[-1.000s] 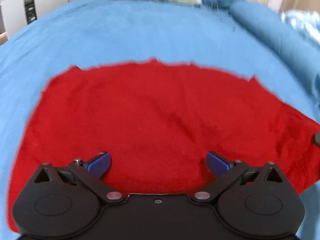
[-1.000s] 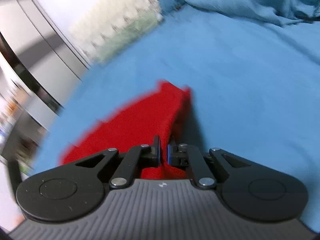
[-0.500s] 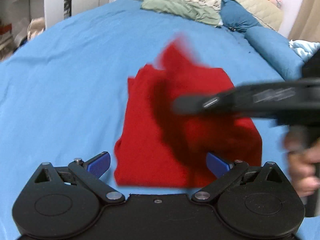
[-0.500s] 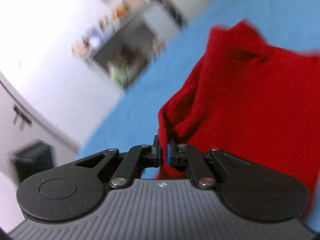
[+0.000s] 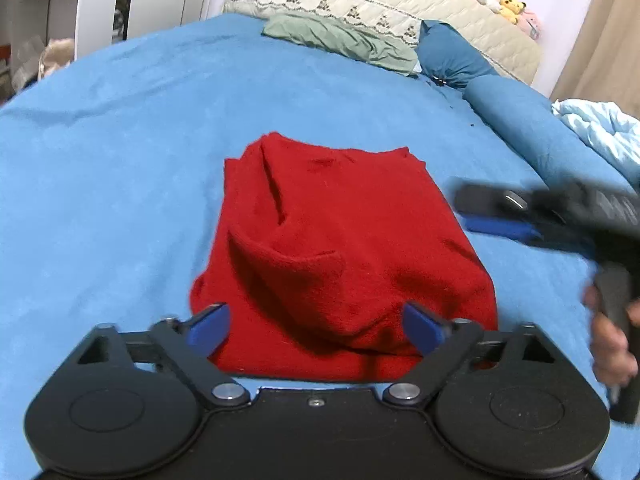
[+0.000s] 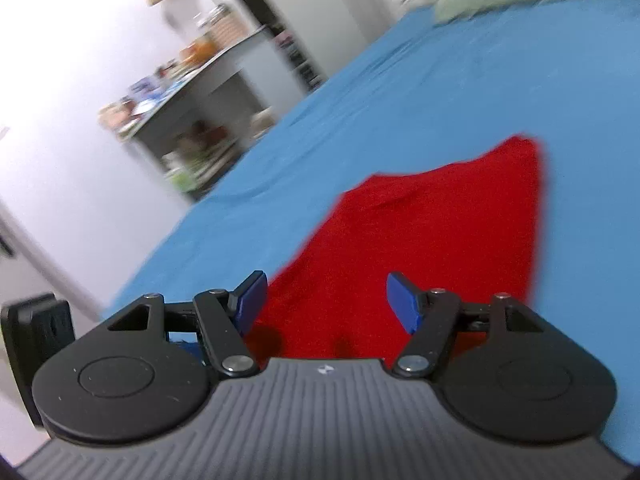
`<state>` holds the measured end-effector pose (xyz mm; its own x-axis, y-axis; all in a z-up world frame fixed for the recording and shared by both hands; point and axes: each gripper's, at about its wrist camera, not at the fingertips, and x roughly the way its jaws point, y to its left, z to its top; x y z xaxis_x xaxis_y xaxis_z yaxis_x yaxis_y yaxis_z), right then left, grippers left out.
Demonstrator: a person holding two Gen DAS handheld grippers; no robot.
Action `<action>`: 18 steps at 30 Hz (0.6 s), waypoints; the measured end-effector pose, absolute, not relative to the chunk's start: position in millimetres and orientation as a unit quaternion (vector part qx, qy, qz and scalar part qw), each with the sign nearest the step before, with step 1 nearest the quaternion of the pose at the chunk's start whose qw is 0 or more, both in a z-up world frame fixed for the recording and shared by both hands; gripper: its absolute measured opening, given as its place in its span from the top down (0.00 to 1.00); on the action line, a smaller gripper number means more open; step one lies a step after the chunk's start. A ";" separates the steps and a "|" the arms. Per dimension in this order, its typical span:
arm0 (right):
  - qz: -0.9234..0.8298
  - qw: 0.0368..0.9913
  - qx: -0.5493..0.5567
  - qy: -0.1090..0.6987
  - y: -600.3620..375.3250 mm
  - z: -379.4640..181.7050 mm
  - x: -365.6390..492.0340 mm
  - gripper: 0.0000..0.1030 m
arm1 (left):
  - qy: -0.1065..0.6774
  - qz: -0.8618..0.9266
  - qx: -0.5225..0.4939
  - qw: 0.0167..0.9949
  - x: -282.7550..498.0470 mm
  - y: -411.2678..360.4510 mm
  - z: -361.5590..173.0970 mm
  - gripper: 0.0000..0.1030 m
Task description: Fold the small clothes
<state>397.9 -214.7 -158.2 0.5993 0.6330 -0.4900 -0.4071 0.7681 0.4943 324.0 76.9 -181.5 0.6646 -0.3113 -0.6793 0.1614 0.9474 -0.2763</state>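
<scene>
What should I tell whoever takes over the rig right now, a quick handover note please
Left gripper: open, empty, hovering at the near edge of the red garment.
Right gripper: open, empty, over the garment's right side; it is blurred in the left view.
Garment: on the blue bed, folded into a rough rectangle, a loose flap and creases on top.
Done: at least one fold laid over.
Left: probably smooth the flap and fold again if a smaller bundle is wanted.

Even indoor light; right view motion-blurred, edges fisheye-warped.
</scene>
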 end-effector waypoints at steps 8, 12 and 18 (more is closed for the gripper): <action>0.178 0.921 0.108 0.330 -235.5 -201.8 307.8 0.08 | 0.369 -0.125 -0.144 0.910 333.6 76.0 -174.3 0.28; 0.163 0.923 0.082 0.339 -206.7 -226.2 297.1 0.08 | 0.403 -0.113 -0.149 0.896 349.8 75.6 -180.4 0.73; 0.123 0.936 0.057 0.326 -161.4 -245.3 316.8 0.09 | 0.366 -0.118 -0.158 0.909 352.6 87.7 -155.7 0.95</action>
